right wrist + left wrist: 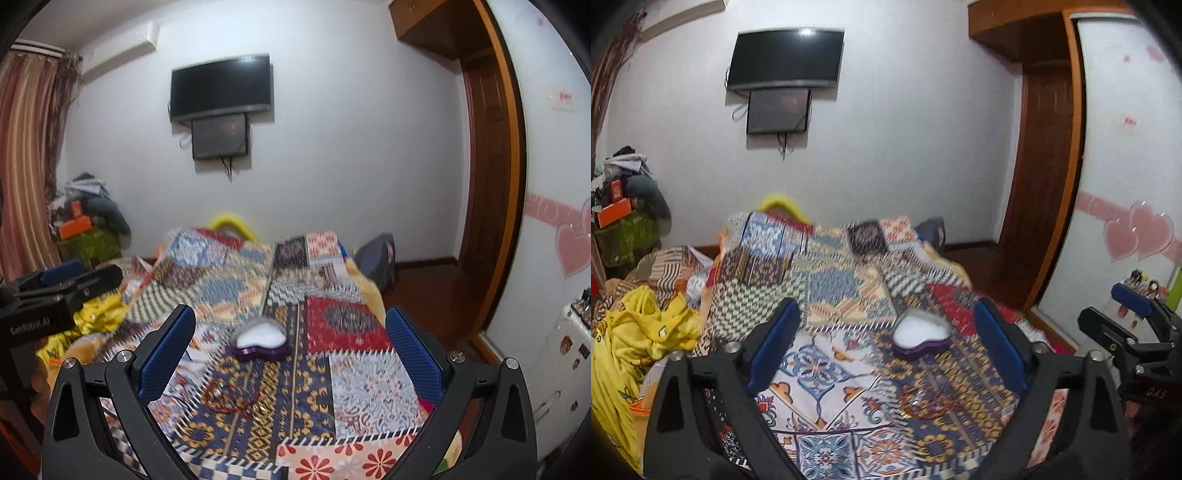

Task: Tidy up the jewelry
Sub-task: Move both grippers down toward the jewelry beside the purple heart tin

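A purple heart-shaped box (921,338) with white lining lies open on the patterned bedspread (827,280); it also shows in the right wrist view (259,341). Jewelry, a dark red beaded string with gold rings (231,400), lies in front of the box; it is blurred in the left wrist view (923,402). My left gripper (886,350) is open and empty above the bedspread, near the box. My right gripper (291,354) is open and empty, the jewelry low between its fingers. Each gripper shows at the edge of the other's view (1134,325) (59,291).
Yellow cloth (639,332) lies heaped at the bed's left side. A cluttered stand with an orange box (75,229) is at the far left wall. A wardrobe with pink hearts (1137,236) and a wooden door (487,166) are on the right.
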Action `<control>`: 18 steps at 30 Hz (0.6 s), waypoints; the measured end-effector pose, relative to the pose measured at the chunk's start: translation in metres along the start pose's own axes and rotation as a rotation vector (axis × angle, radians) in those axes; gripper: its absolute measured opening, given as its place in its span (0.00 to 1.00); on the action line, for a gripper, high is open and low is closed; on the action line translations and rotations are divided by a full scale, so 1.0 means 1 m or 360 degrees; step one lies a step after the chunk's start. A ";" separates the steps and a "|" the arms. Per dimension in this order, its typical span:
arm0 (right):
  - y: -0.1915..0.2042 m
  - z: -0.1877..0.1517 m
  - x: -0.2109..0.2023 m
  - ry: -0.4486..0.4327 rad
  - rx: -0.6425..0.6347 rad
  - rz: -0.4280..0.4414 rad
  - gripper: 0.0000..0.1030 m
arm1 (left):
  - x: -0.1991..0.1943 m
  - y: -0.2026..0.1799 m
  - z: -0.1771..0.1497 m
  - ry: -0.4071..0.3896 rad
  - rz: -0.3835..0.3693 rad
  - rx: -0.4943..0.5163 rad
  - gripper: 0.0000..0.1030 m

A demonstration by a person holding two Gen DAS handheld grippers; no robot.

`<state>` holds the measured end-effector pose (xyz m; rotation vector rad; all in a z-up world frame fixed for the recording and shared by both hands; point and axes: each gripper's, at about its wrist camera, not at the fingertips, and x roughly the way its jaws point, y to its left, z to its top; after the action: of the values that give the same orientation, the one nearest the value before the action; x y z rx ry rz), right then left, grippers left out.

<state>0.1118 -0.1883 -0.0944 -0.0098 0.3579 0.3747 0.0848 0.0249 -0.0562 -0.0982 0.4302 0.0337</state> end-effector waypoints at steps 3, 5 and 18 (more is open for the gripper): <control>-0.007 -0.009 0.014 0.0090 0.0015 0.0003 0.99 | 0.024 0.007 -0.009 0.0118 0.0016 -0.0006 0.82; -0.011 -0.015 0.024 0.0157 0.0023 0.0004 0.92 | 0.039 0.011 -0.018 0.0205 0.0007 -0.0001 0.74; -0.013 -0.068 0.083 0.0597 -0.0023 0.0215 0.50 | 0.108 0.004 -0.080 0.0679 -0.0143 0.0118 0.39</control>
<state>0.1651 -0.1757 -0.1877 -0.0708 0.7293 0.5102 0.1499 0.0222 -0.1742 -0.0510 0.8523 -0.0936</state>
